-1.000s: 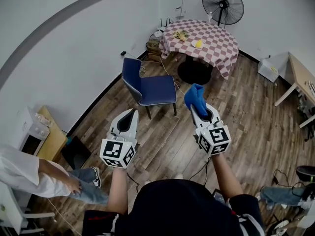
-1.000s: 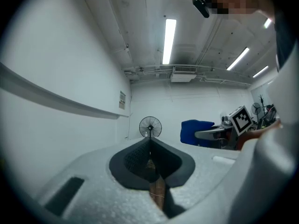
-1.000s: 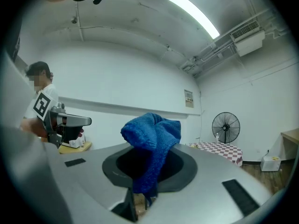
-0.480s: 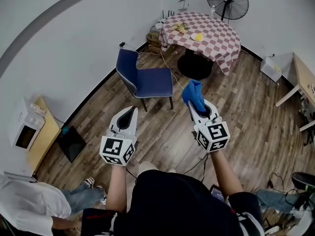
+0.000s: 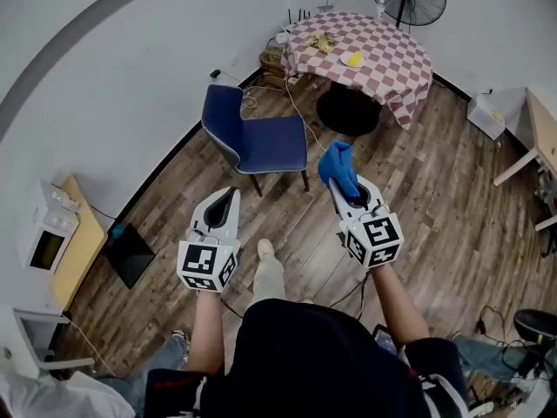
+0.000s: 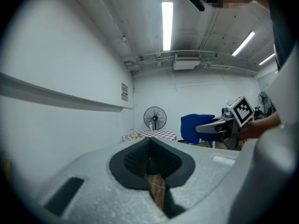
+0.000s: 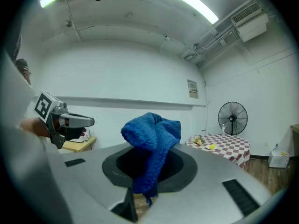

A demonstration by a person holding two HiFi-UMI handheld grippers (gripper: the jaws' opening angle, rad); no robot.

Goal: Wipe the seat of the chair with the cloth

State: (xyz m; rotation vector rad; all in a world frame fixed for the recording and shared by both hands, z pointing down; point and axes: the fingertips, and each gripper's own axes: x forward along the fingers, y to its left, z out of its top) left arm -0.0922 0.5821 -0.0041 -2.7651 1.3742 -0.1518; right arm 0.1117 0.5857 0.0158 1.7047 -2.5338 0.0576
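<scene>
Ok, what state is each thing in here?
cloth, bunched, clamped in right tool.
right tool, shut on cloth.
left tool, shut, empty.
chair, upright, neither tool touching it.
microwave, door shut.

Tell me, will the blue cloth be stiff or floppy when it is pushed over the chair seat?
Probably floppy: the cloth droops in folds over the jaws. Its knitted, fuzzy surface likely grips rather than slides on the seat.
</scene>
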